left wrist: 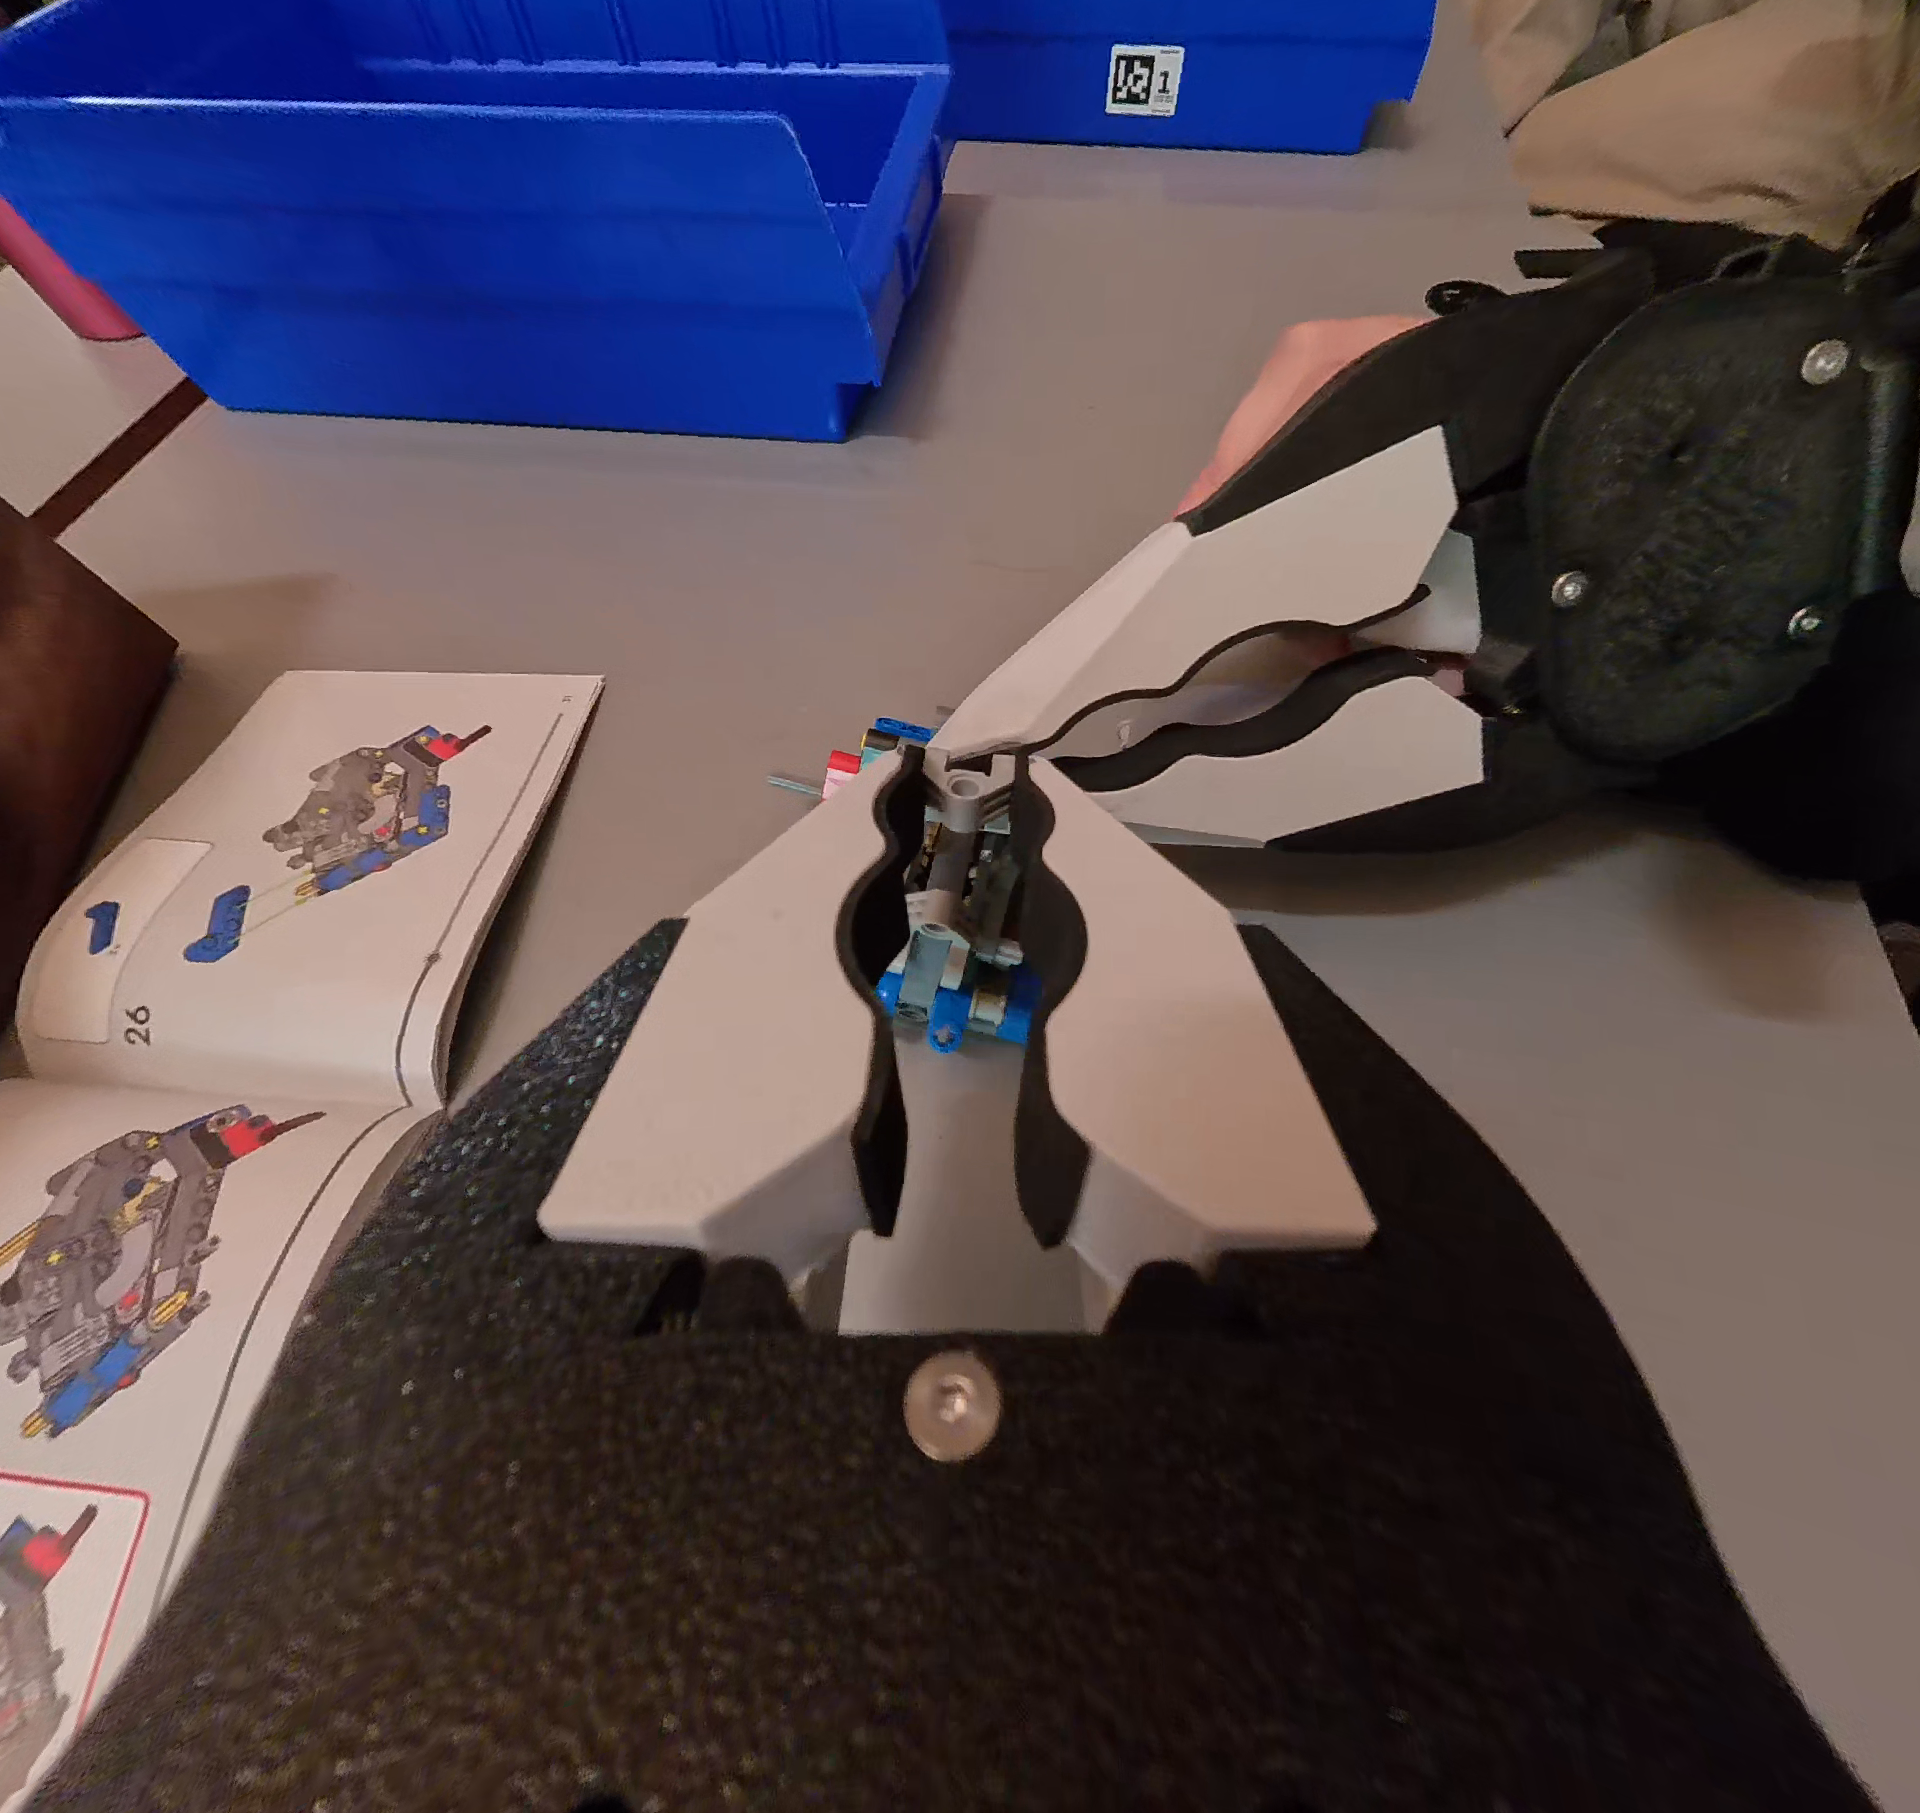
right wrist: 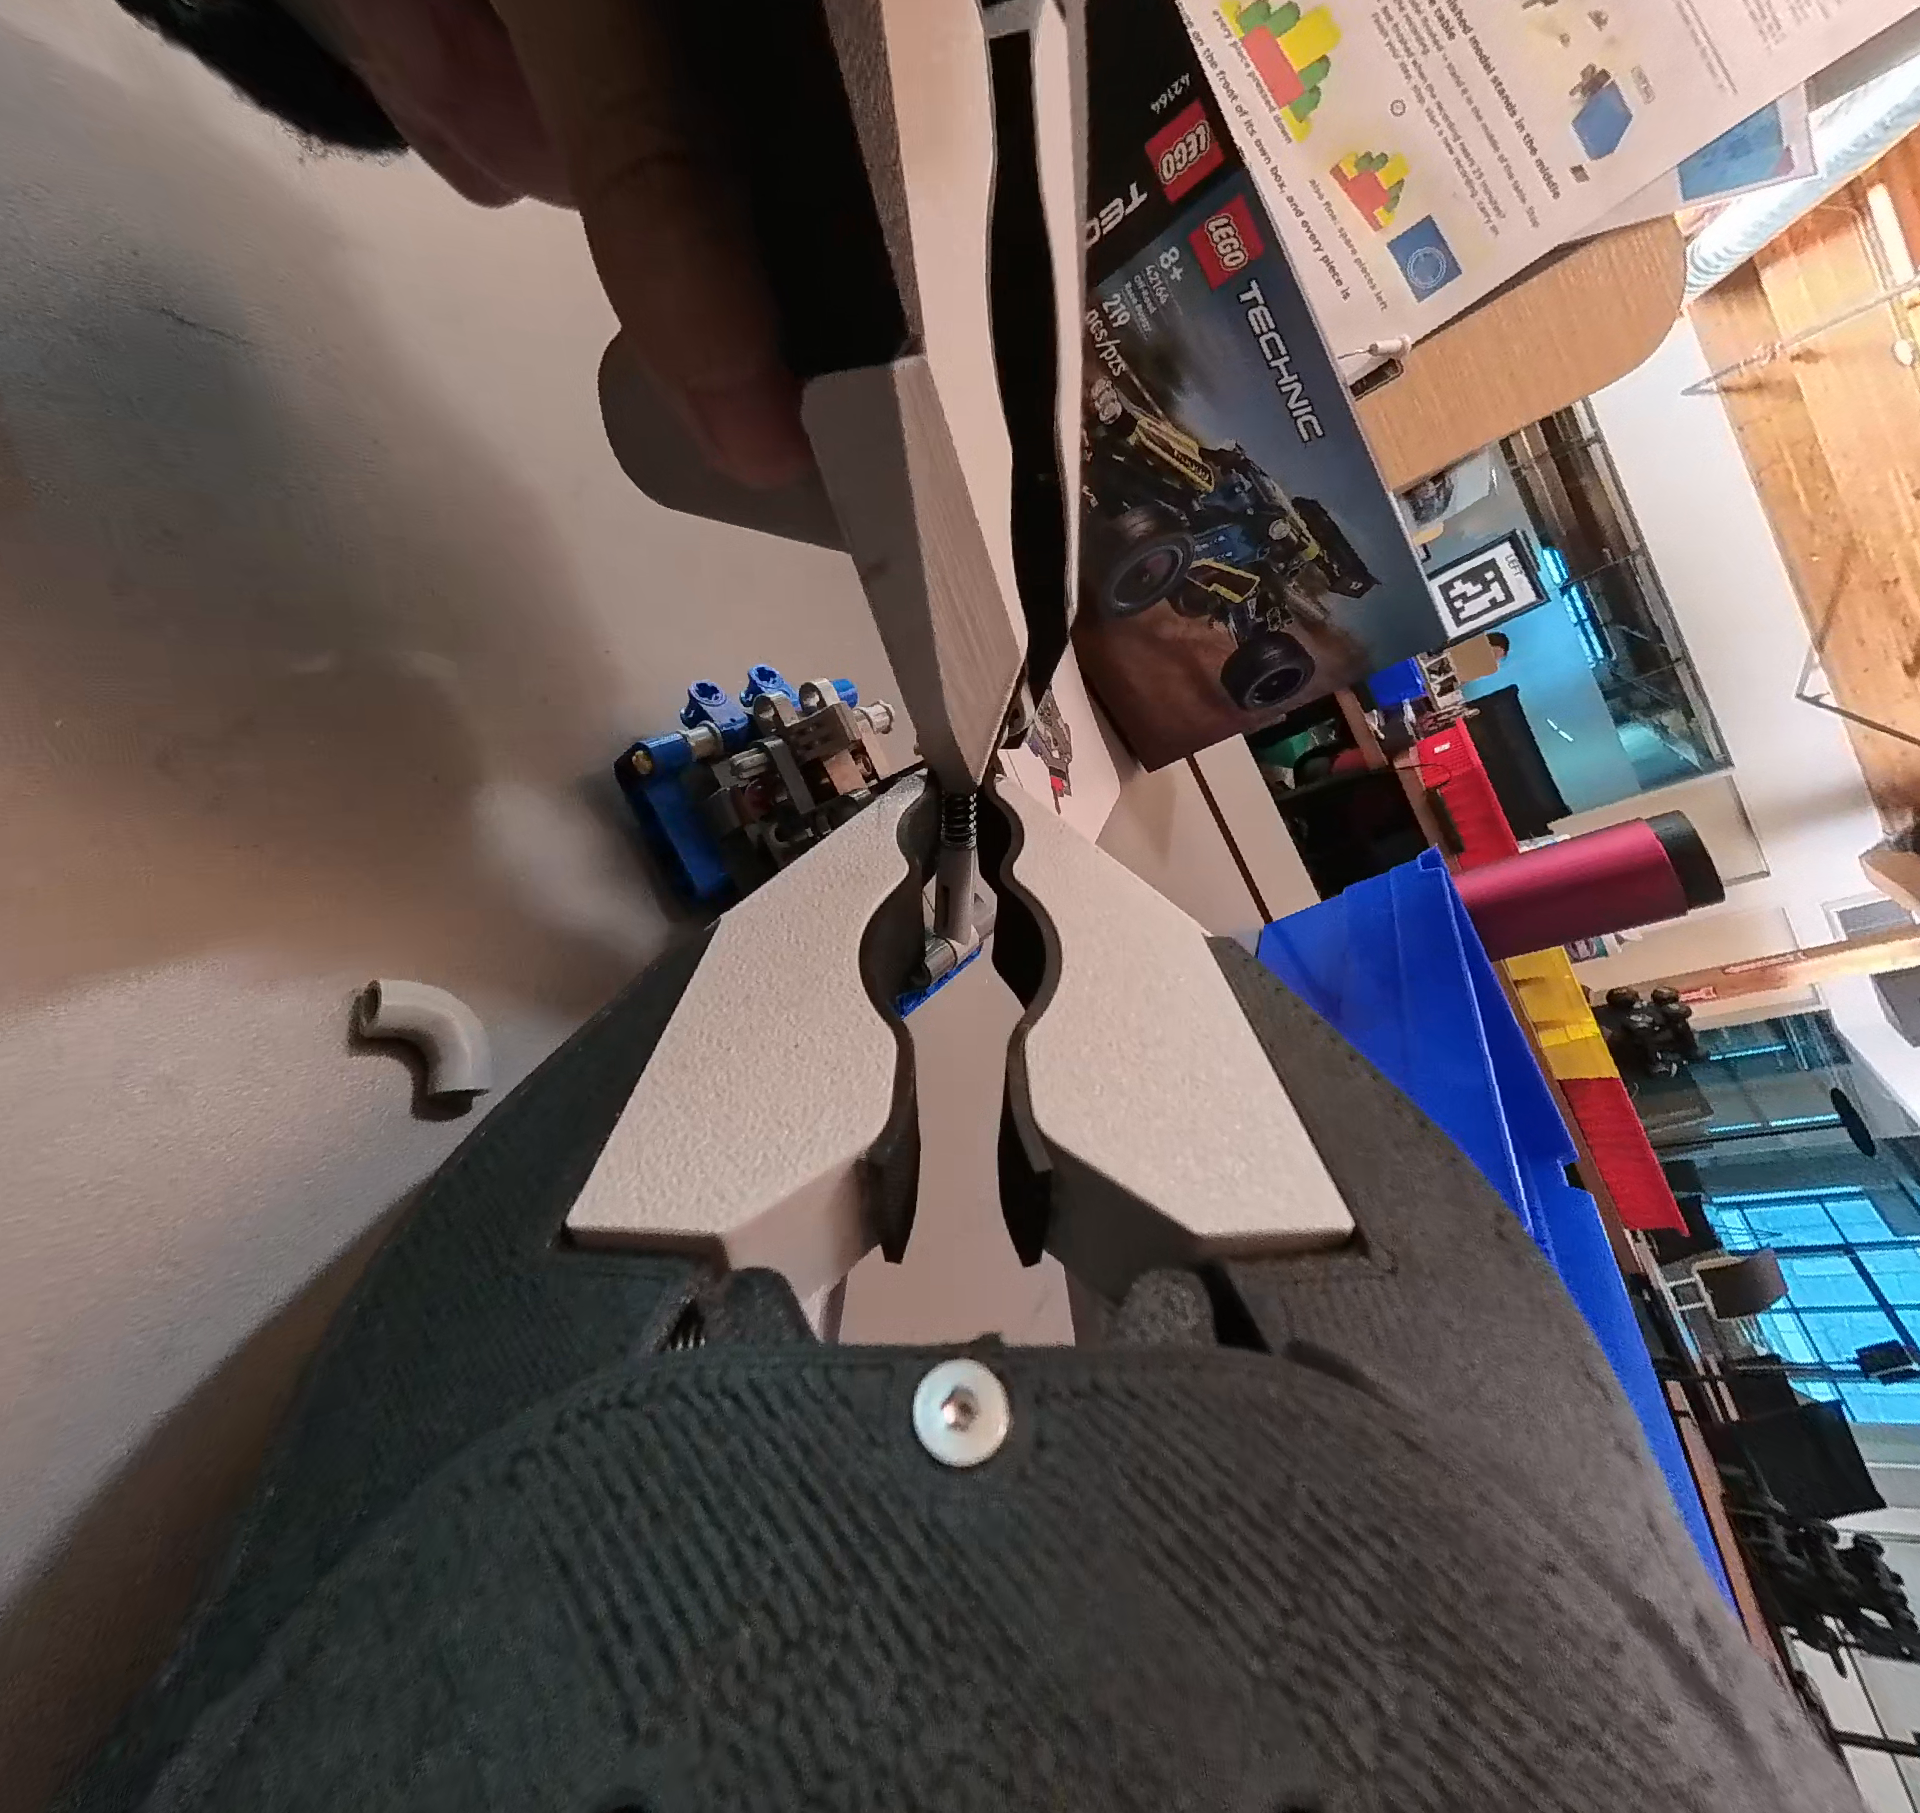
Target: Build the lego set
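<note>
A small brick-built assembly (left wrist: 951,942) of grey and blue parts stands on the grey table (left wrist: 727,537). My left gripper (left wrist: 968,771) is shut on its upper part, with a grey connector (left wrist: 966,789) between the fingertips. A dark shock absorber with a spring (right wrist: 958,859) belongs to the assembly. My right gripper (left wrist: 935,753) comes in from the right, its fingers closed together and its tips at the top of the assembly against the left fingertips. In the right wrist view, the right gripper (right wrist: 971,802) meets the left gripper (right wrist: 982,761), which comes in from above, beside the assembly (right wrist: 769,776).
An open instruction booklet (left wrist: 312,880) lies to the left. Two blue bins (left wrist: 468,236) (left wrist: 1184,18) stand at the back. Loose small pieces (left wrist: 862,750) lie just behind the assembly. A grey elbow piece (right wrist: 426,1036), a product box (right wrist: 1226,475) and a maroon bottle (right wrist: 1579,880) are nearby. Both grippers' tips are close together, under 4 cm apart. The grey elbow piece (right wrist: 426,1036) is about 8 cm from my left fingertips.
</note>
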Demonstrator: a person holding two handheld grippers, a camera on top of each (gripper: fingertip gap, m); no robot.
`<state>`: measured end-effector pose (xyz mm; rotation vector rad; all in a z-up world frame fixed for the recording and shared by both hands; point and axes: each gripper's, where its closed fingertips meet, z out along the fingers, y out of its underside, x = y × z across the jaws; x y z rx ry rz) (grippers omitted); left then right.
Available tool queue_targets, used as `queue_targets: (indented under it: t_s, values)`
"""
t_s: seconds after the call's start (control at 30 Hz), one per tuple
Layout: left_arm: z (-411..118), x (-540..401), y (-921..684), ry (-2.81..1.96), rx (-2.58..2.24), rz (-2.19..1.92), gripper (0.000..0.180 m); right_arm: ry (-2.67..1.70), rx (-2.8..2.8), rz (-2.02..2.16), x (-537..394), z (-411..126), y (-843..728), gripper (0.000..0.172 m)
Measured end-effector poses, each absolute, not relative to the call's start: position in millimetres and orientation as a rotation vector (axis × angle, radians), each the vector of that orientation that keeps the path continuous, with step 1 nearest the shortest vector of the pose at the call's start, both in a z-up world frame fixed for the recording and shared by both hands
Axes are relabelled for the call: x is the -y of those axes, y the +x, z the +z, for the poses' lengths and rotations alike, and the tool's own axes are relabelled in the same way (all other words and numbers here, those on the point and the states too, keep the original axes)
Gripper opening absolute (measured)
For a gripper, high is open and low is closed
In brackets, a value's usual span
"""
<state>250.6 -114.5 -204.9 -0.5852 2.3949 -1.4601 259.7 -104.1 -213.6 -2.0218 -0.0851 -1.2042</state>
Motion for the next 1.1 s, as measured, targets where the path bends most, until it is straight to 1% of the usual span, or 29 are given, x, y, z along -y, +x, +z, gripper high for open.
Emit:
queue_targets:
  t_s: [0.2, 0.23, 0.3, 0.4, 0.5, 0.6, 0.9, 1.1]
  values:
    - [-202.8, 113.5, 250.2, -0.559, -2.344, -1.523, 0.013, -2.012, 0.085, -1.198, 103.4, -213.3, 259.3, 0.003]
    - [-202.8, 112.5, 251.3, -0.561, -2.321, -1.514, 0.016, -2.012, 0.087, -1.199, 103.1, -213.3, 259.1, 0.003]
    - [-203.5, 108.6, 256.1, -0.584, -2.277, -1.463, 0.029, -2.014, 0.09, -1.204, 103.8, -213.6, 259.3, 0.003]
    - [-204.2, 109.3, 253.5, -0.585, -2.295, -1.454, 0.021, -2.013, 0.091, -1.2, 103.1, -213.6, 259.0, 0.003]
    - [-204.9, 109.1, 253.4, -0.625, -2.302, -1.472, 0.022, -2.011, 0.092, -1.197, 103.2, -213.7, 258.8, 0.003]
    - [-205.2, 110.2, 250.9, -0.619, -2.307, -1.51, 0.018, -2.01, 0.1, -1.201, 102.8, -213.6, 258.4, 0.003]
    - [-205.8, 109.6, 248.4, -0.482, -2.315, -1.551, 0.017, -2.005, 0.119, -1.186, 101.0, -213.9, 256.2, 0.003]
    - [-207.5, 107.2, 248.6, -0.567, -2.385, -1.579, 0.016, -2.004, 0.121, -1.176, 99.8, -214.1, 255.6, 0.003]
